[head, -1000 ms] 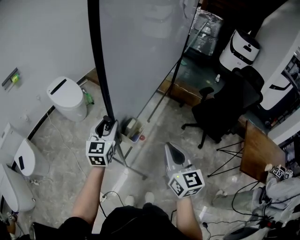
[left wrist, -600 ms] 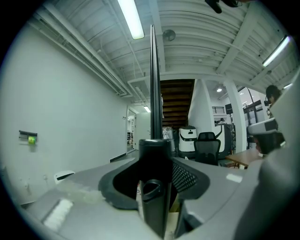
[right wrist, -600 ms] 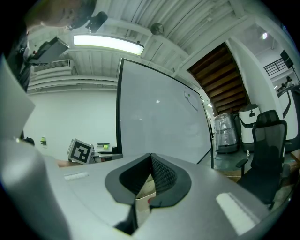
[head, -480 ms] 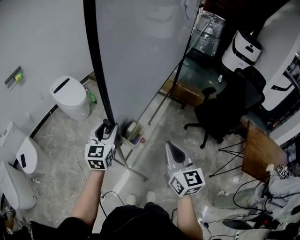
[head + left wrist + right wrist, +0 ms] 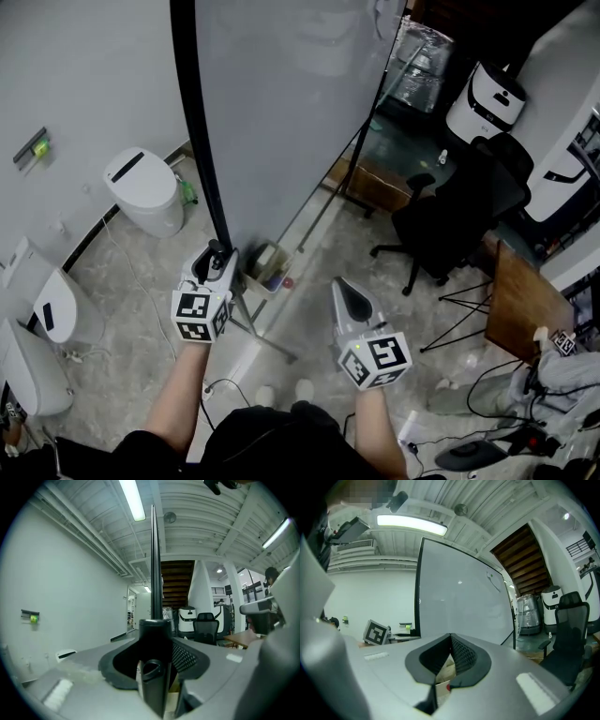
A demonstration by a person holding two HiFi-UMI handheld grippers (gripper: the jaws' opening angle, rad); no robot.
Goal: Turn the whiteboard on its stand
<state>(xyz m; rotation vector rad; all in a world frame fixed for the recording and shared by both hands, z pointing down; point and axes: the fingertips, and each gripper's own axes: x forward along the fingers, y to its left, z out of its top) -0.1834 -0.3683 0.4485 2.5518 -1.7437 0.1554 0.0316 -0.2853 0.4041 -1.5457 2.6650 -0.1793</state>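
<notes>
Pale marbled floor [image 5: 122, 281] runs along a plain white wall [image 5: 84, 75], and the large grey-white whiteboard [image 5: 281, 112] stands upright on it, in the middle of the room, with a slim grey metal stand foot [image 5: 274, 345] reaching out along the floor below. The board's black vertical frame edge [image 5: 199, 141] drops straight down to the left tongs [image 5: 217, 251], which are clamped round its lower end; in the left gripper view the black post fills the gap between the 2 jaws of the left tongs [image 5: 153, 634]. The right tongs [image 5: 345, 292] hang well apart from the board, over the floor, pinched together with nothing between them [image 5: 451, 637]. A small open box of oddments [image 5: 266, 267] sits at the board's foot, just beside the left tongs. A black office chair [image 5: 450, 220] stands off to the right, and a white rounded bin [image 5: 142, 192] by the wall.
</notes>
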